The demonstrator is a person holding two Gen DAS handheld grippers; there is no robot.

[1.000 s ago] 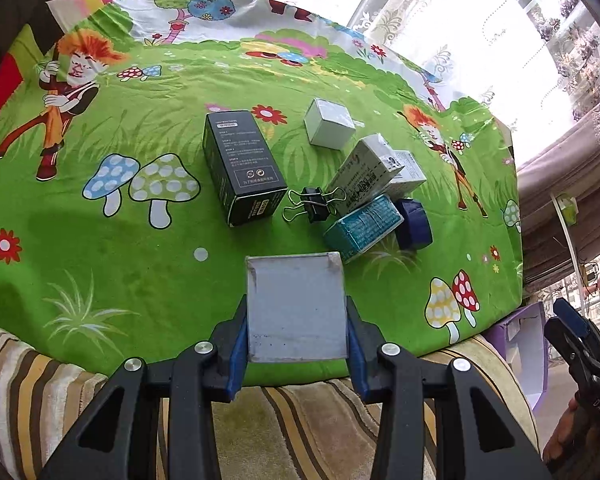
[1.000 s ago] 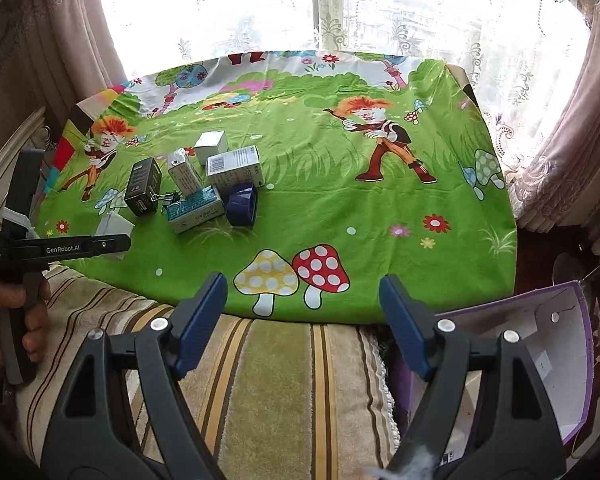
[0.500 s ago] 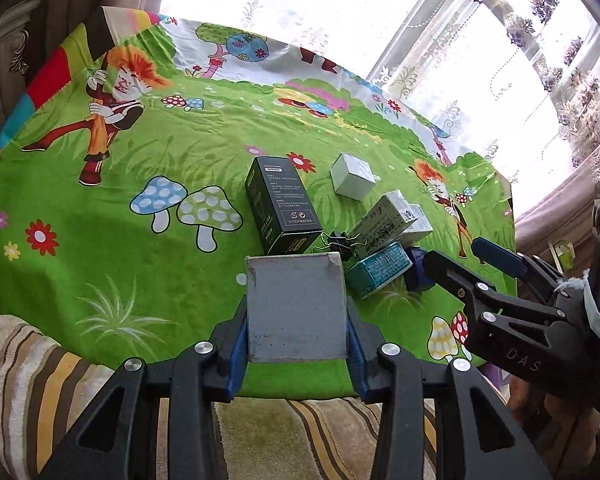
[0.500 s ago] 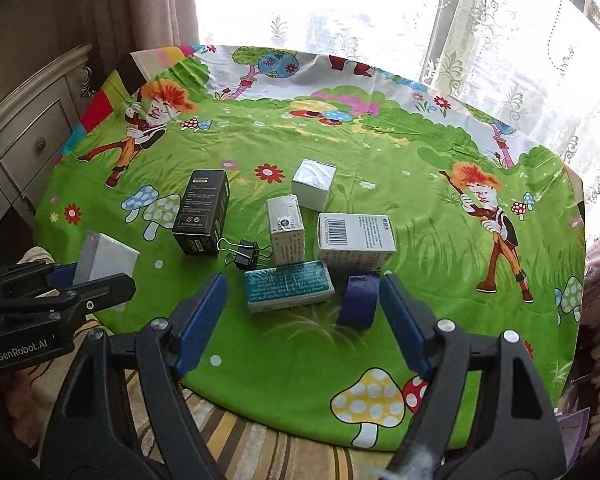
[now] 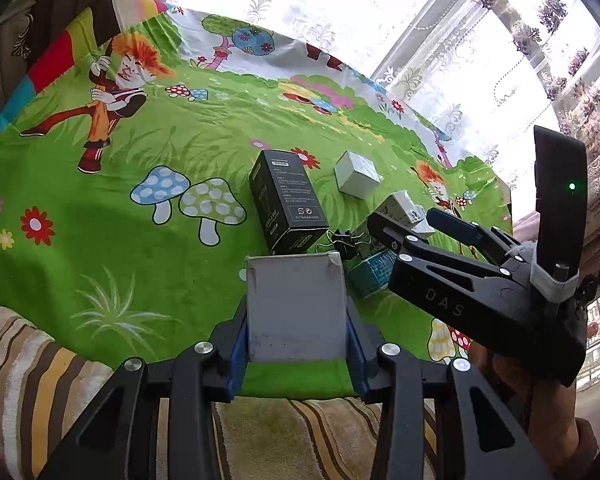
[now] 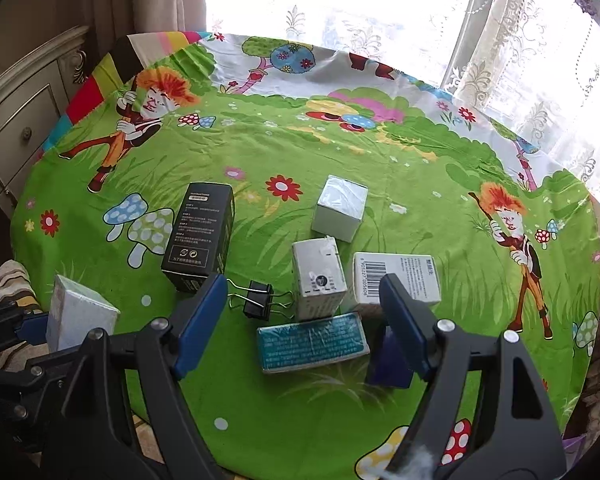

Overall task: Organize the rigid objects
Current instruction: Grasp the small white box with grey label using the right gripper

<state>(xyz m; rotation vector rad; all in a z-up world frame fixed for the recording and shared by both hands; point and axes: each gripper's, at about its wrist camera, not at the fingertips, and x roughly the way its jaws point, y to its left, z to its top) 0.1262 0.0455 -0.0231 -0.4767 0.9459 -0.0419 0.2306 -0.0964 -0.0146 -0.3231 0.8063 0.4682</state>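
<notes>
My left gripper (image 5: 296, 328) is shut on a grey-white box (image 5: 296, 308), held above the table's near edge; the box also shows in the right wrist view (image 6: 78, 316). My right gripper (image 6: 304, 328) is open and empty, hovering over the teal box (image 6: 312, 342) and the black binder clip (image 6: 258, 298). On the green cartoon tablecloth (image 6: 340, 152) lie a black box (image 6: 200, 236), a white cube box (image 6: 340, 208), an upright white box (image 6: 318, 276), a barcode box (image 6: 398, 276) and a dark blue item (image 6: 388, 364) partly behind my right finger.
A cream drawer cabinet (image 6: 16, 128) stands left of the table. Lace curtains and a bright window (image 6: 380, 8) lie behind it. A striped towel (image 5: 32, 392) covers the near edge. The right gripper's body (image 5: 480, 292) crosses the right side of the left wrist view.
My right gripper has swung left from the table's right side to over the cluster of boxes. My left gripper has kept hold of the grey-white box and moved slightly forward.
</notes>
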